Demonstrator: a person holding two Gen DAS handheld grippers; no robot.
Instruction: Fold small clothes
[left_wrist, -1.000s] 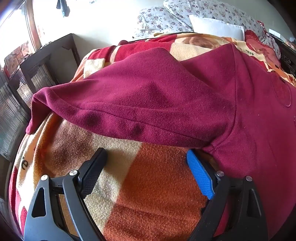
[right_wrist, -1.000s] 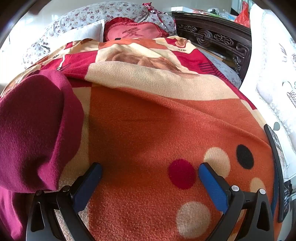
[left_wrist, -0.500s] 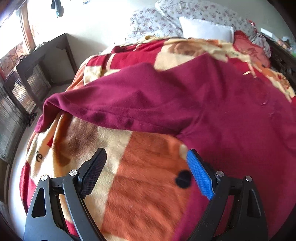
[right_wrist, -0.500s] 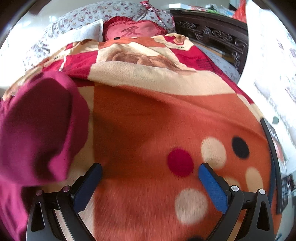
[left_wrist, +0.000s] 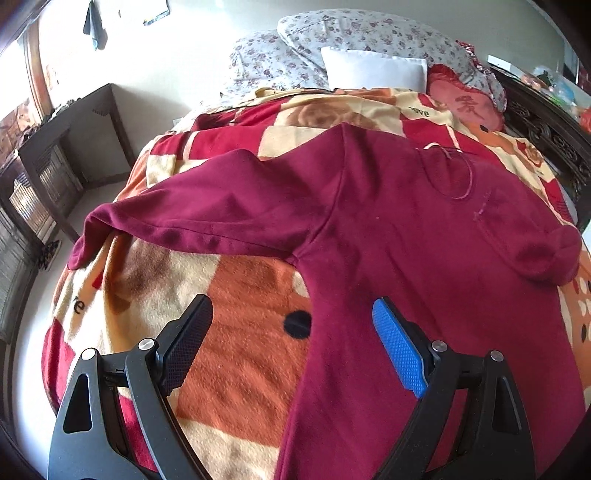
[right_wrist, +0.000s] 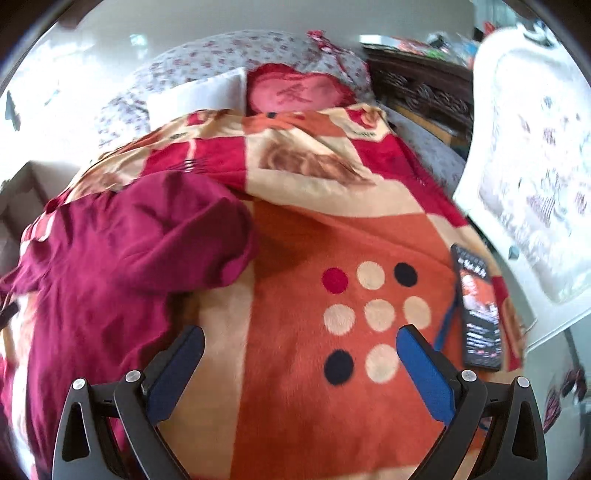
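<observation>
Bed: patterned fleece blanket (left_wrist: 240, 362) in orange, cream and red blocks covers the whole surface under both my grippers, with a cluster of dots (right_wrist: 373, 314) printed on its orange panel
Head of the bed: floral pillows (left_wrist: 351, 33), a white pillow (left_wrist: 373, 70) and a red heart-shaped cushion (right_wrist: 295, 92) lie well beyond the garment
Garment: maroon long-sleeved top (left_wrist: 424, 258) lies spread flat on the blanket, collar toward the pillows, hem toward me
Left sleeve: sleeve (left_wrist: 207, 218) stretches out sideways to the left, and its cuff (left_wrist: 88, 236) hangs just over the blanket's left edge
Right sleeve: in my right view the other sleeve (right_wrist: 192, 236) is bunched into a rounded lump beside the body of the top, its edge touching the orange panel
My left gripper: left gripper (left_wrist: 291, 332) hangs above the top's left side seam with jaws spread wide and nothing between them; the blue pad (left_wrist: 399, 354) is over maroon cloth, the black pad (left_wrist: 188, 343) over bare blanket
My right gripper: right gripper (right_wrist: 299, 365) is also wide apart and empty, over the dotted orange panel, just to the right of the top
Open room: bare blanket lies between the bunched sleeve and a dark printed box (right_wrist: 478, 310) near the bed's right edge
Left edge: a dark wooden cabinet (left_wrist: 70, 147) stands on the floor beside the bed
Right edge: a carved dark wooden frame (left_wrist: 546, 136) borders the bed
</observation>
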